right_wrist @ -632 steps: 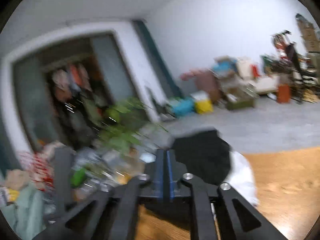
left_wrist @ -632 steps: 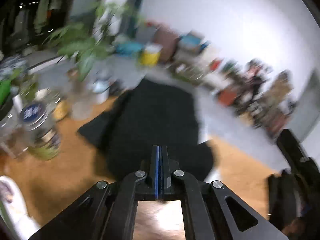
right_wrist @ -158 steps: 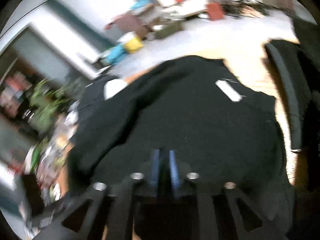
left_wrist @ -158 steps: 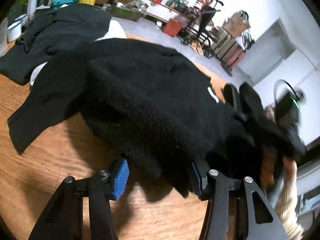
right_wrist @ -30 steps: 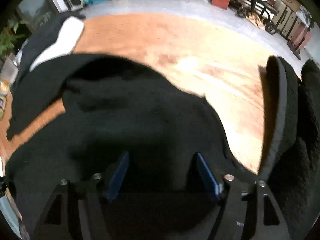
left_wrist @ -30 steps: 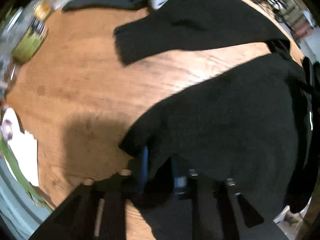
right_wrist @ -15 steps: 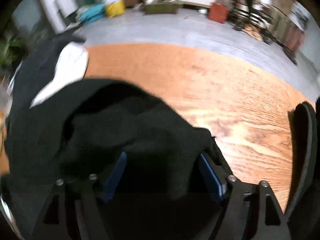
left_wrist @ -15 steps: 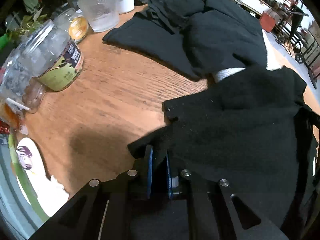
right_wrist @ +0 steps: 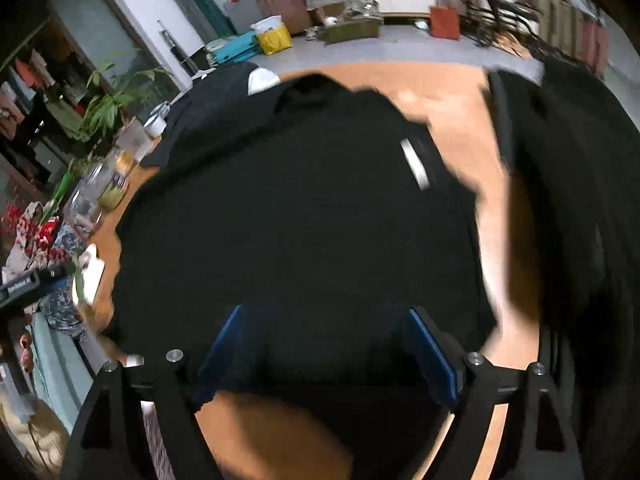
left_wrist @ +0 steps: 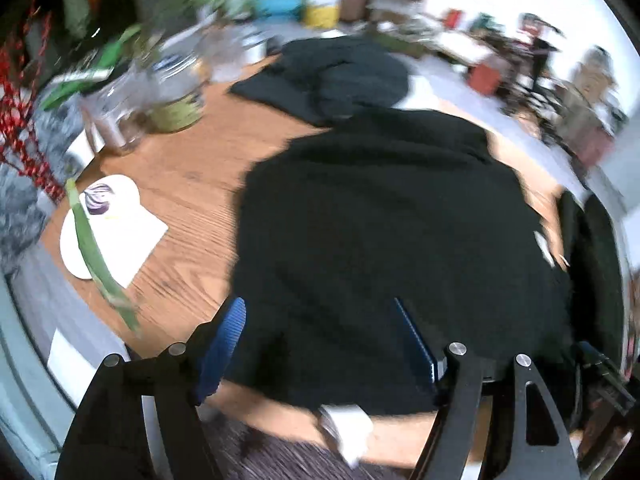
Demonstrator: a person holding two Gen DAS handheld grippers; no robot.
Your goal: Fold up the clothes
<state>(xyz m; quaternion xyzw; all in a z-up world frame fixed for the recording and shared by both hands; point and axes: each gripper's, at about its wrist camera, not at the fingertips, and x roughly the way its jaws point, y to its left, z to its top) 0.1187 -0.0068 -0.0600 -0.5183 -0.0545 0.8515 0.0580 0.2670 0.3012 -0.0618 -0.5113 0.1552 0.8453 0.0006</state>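
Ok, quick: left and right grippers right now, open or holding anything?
Left gripper: open, over the black garment.
Right gripper: open, over the same garment.

A black garment (right_wrist: 304, 208) is spread on the wooden table (right_wrist: 452, 116). The right gripper (right_wrist: 326, 344) is held above its near edge, jaws wide apart. Jars (right_wrist: 100, 188) are seen at the left.

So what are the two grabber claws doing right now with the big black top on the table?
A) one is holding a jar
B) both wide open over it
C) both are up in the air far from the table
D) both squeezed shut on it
B: the left gripper and the right gripper both have their blue pads spread wide apart, with the black garment lying flat on the wooden table beneath them.
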